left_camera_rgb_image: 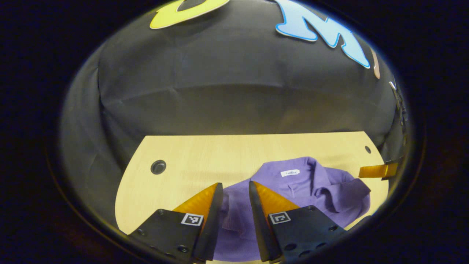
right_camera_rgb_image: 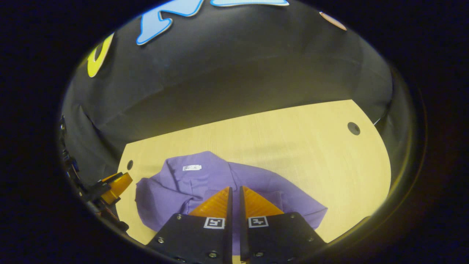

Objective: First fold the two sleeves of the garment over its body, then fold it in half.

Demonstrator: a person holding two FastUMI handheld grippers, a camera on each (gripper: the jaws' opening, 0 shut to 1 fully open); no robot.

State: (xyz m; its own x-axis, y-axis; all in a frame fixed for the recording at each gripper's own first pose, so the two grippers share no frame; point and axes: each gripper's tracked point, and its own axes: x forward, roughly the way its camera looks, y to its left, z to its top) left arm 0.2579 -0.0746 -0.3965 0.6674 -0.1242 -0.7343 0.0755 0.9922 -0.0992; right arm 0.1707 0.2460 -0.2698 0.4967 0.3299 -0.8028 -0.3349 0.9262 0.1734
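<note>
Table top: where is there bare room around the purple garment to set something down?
The table is bare between the purple garment and the black cloth wall, and wide open toward the cable hole. In the left gripper view, another bare patch surrounds the hole. It is crowded where both grippers hang over the garment.

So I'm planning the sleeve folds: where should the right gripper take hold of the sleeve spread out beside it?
Probably at the outer tip of the sleeve, coming from above on its outer side with fingers across the edge. It lies flat on the table, pointing away from the shirt body, so that free end should lift and swing inward. The right gripper is nearly closed.
</note>
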